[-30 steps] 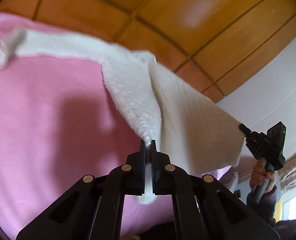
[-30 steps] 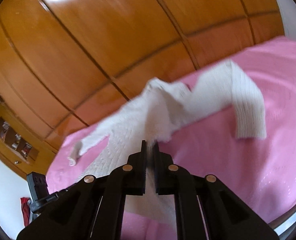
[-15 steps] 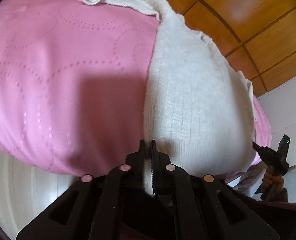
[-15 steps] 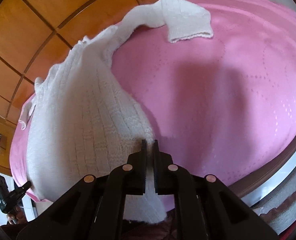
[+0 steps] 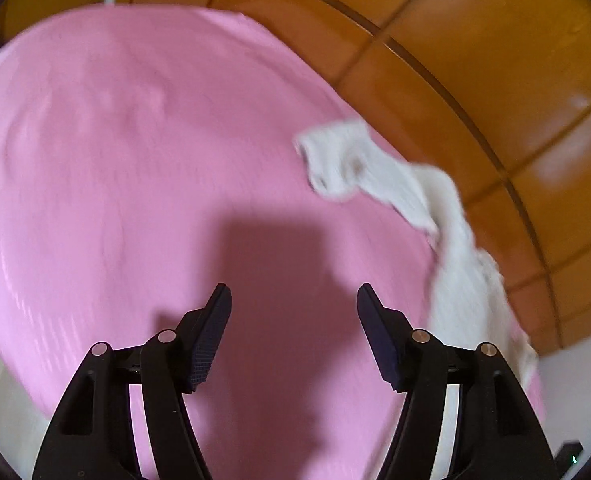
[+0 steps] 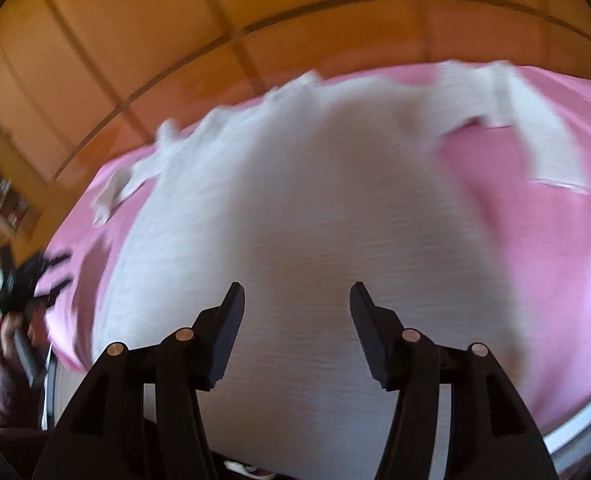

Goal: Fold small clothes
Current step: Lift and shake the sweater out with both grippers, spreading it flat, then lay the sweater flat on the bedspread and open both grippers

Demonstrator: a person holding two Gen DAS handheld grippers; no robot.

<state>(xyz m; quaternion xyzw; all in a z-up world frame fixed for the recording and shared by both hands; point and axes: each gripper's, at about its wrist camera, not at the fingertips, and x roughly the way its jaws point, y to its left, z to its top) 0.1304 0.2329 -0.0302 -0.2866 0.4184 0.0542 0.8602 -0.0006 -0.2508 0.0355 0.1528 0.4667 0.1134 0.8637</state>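
A white knit sweater (image 6: 295,200) lies spread flat on the pink bed cover (image 6: 535,260), its sleeves out to both sides. My right gripper (image 6: 293,296) hovers over the sweater's near hem, jaws opening, nothing pinched between them. In the left wrist view my left gripper (image 5: 293,294) is over bare pink cover (image 5: 135,160), jaws opening and empty. The sweater's sleeve and side edge (image 5: 435,216) lie to its right. The left gripper (image 6: 55,276) also shows at the far left of the right wrist view, held by a hand. Both views are motion-blurred.
A wooden panelled wall (image 5: 475,60) rises behind the bed. The bed's near edge (image 6: 575,420) runs along the lower right of the right wrist view. A shelf with small items (image 6: 3,196) sits at the left.
Both grippers, shut on the sweater's hem before, have let go and opened. The sweater went from hanging to lying flat on the bed. The left gripper swung away to the sweater's left.
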